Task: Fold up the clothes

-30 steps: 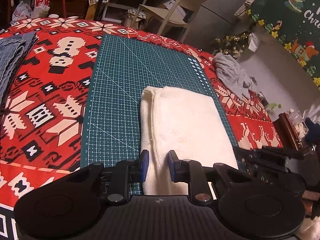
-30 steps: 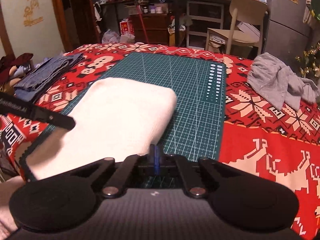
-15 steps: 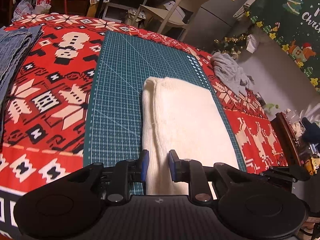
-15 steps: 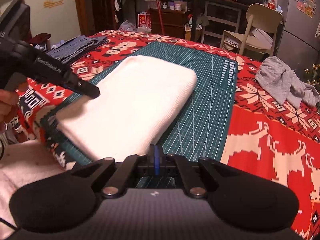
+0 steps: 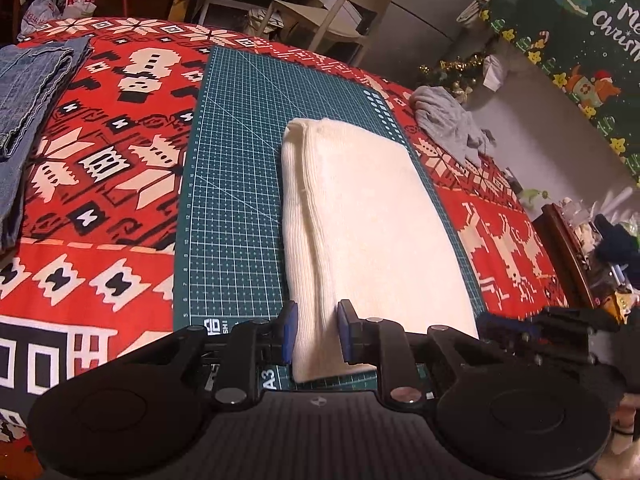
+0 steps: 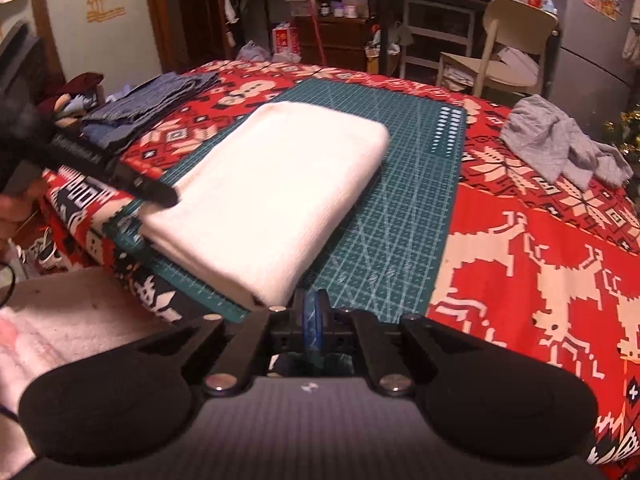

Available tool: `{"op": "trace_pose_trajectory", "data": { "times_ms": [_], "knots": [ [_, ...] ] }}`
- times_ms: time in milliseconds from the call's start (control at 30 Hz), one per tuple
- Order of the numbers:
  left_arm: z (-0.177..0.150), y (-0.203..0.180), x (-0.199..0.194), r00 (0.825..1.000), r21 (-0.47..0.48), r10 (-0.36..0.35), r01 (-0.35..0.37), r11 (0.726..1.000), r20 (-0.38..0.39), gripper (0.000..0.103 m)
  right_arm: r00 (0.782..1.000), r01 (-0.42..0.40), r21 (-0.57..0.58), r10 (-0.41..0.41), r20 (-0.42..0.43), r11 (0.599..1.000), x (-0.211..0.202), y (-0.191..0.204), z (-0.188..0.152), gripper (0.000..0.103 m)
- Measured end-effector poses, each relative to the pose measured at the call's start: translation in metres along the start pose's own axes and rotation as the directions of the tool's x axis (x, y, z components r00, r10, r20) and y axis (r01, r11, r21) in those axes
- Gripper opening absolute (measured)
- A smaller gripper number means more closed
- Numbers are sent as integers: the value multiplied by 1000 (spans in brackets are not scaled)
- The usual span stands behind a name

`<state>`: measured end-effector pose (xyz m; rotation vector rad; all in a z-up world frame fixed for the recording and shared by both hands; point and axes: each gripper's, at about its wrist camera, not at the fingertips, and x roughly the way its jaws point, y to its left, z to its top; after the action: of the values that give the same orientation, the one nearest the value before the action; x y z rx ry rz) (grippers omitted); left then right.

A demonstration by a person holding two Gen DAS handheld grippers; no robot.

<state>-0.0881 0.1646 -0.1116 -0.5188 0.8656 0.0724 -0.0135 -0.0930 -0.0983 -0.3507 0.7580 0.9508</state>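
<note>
The left tool (image 5: 317, 332) grips the near edge of the folded white sweater (image 5: 372, 216) on the green mat (image 5: 236, 184); the right tool (image 6: 313, 320) is closed, empty. Pull evenly so layers stay stacked

A white folded cloth (image 5: 368, 220) lies on a green cutting mat (image 5: 236, 184) with little squares on it. The mat sits on a red tablecloth (image 5: 108, 152) with white and black shapes. The left gripper (image 5: 318, 332) has blue pads (image 5: 289, 332), one on each side of the near end of the cloth, holding it. Folded blue jeans (image 5: 28, 92) lie far to the left on the tablecloth. A gray crumpled cloth (image 5: 448, 124) lies on the right, past the mat. A pale chair (image 5: 352, 8) stands behind the table. Another black gripper (image 5: 560, 324) shows at the right edge.
</note>
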Motion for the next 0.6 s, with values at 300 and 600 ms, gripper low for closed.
{"op": "trace_pose_trajectory", "data": {
  "times_ms": [300,600],
  "knots": [
    [3,-10,-5,999,75,33,-31,997,-22,21,1000,3,-1,-3,-2,1000,4,-1,5,4],
    [14,-17,-1,996,109,76,-71,991,-37,20,1000,1,69,-3,30,998,0,-12,0,5]
  ]
}}
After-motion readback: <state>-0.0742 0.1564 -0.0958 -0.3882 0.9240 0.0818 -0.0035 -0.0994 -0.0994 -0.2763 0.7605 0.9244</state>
